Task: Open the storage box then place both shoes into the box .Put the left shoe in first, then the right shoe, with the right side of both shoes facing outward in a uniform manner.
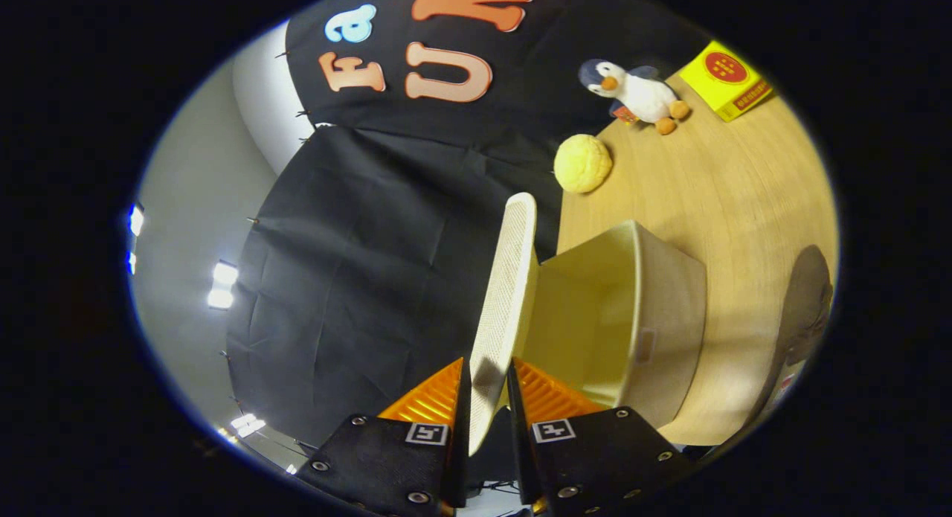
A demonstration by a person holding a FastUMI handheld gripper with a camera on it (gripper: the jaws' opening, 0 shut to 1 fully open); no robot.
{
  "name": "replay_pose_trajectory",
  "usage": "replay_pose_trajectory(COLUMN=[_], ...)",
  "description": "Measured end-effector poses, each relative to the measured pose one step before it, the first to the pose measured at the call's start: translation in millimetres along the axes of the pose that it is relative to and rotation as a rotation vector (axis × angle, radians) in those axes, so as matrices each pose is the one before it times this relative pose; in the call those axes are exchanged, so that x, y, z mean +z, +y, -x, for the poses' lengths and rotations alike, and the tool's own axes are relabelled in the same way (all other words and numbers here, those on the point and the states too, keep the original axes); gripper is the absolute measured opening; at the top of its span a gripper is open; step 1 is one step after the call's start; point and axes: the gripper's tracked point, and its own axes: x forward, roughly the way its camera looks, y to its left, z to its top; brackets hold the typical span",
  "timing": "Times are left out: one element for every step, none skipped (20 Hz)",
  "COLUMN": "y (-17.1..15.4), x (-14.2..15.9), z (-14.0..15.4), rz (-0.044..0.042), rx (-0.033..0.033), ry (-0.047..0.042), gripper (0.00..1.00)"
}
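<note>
The hand-held gripper has its two fingers closed on the near edge of the storage box lid, a pale cream panel with a fine mesh-like texture; one finger presses each face of the lid, which runs away from the fingertips as a narrow, edge-on strip with a rounded far end. The lid is swung up and away from the storage box, a cream box that stands on the wooden table just beside the lid on the right-hand finger's side. The box's opening faces the lid, and its smooth inner walls show between the lid and the box's far wall; a small pale tag sits on its outer side. Beyond the box, near the far edge of the table, lies a round yellow bun-shaped toy. Farther back stand a plush penguin with orange beak and feet and, just beside it, a yellow box with a red round mark on its top. At the near corner of the table, to the side of the storage box, a dark grey rounded shape shows that looks like a shoe, though its details are too dim to tell. Black cloth hangs behind the table.
</note>
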Motion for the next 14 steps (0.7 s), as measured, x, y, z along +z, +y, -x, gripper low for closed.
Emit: replay_pose_trajectory(y=[9.71,10.65,6.34,10.16,7.13,10.08,9.37,5.71,6.03,7.44,5.38,6.05,3.64,2.96], x=[2.09,-0.23,2.58,-3.56,-3.92,0.73,0.01,-1.07,0.82,-2.34,1.1,-0.49,-0.21,-3.77], z=[-6.49,-5.79,-10.32,-10.14,-9.59,-8.13,-11.29,-12.89,-13.73,-12.69,-13.8,-12.34,-13.9,-13.88], rz=[0.01333,0.01455,0.00789,0.00397,-0.00014,0.0129,0.03023,0.03568,0.03029,0.02243,0.01513,0.01509,0.01302,0.01154], rx=[0.00179,0.00348,0.00529,0.02017,0.00469,0.01034,0.00465,-0.00513,-0.01041,-0.00986,-0.01281,-0.00739,-0.01144,-0.00978], ry=[0.00273,-0.00477,-0.00272,0.01873,0.01827,0.0028,0.00468,0.01265,0.01301,0.01112,0.0105,0.00726,0.00669,0.01147], gripper=[0.26,0.25,0.19,0.17,0.12,0.11,0.11,0.11,0.12,0.12,0.14,0.14,0.15,0.15])
